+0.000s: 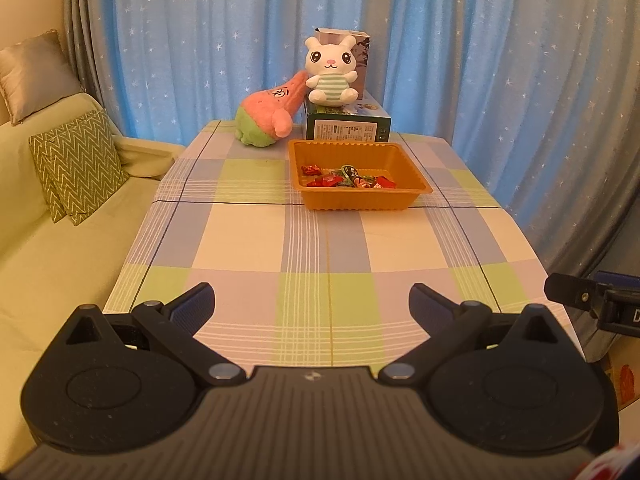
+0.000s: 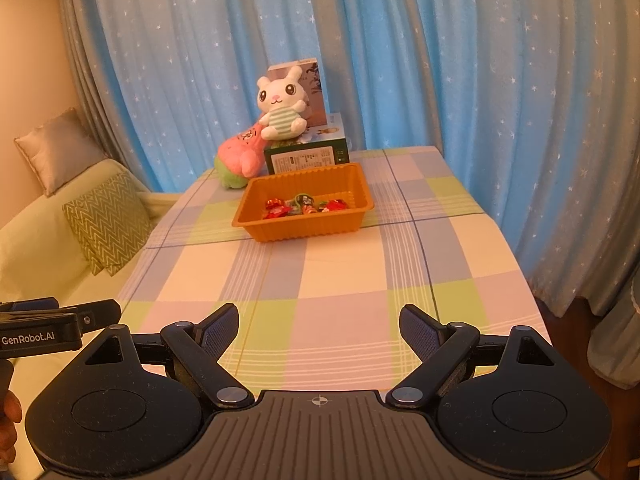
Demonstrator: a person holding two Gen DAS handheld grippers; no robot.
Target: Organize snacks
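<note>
Ribbed black left hand-held gripper (image 1: 311, 304) gapes above plaid cloth (image 1: 280, 248), facing ridged orange tray (image 1: 360, 200).

home living rm, sofa (image 1: 60, 220), curtains (image 1: 460, 48), plush toys (image 1: 331, 70)

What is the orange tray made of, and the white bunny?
The orange ribbed tray looks like thin moulded plastic: glossy, with fluted walls and a rolled rim. The white bunny toy in a striped shirt seems to be soft plush fabric, matte and fuzzy, probably stuffed.
</note>
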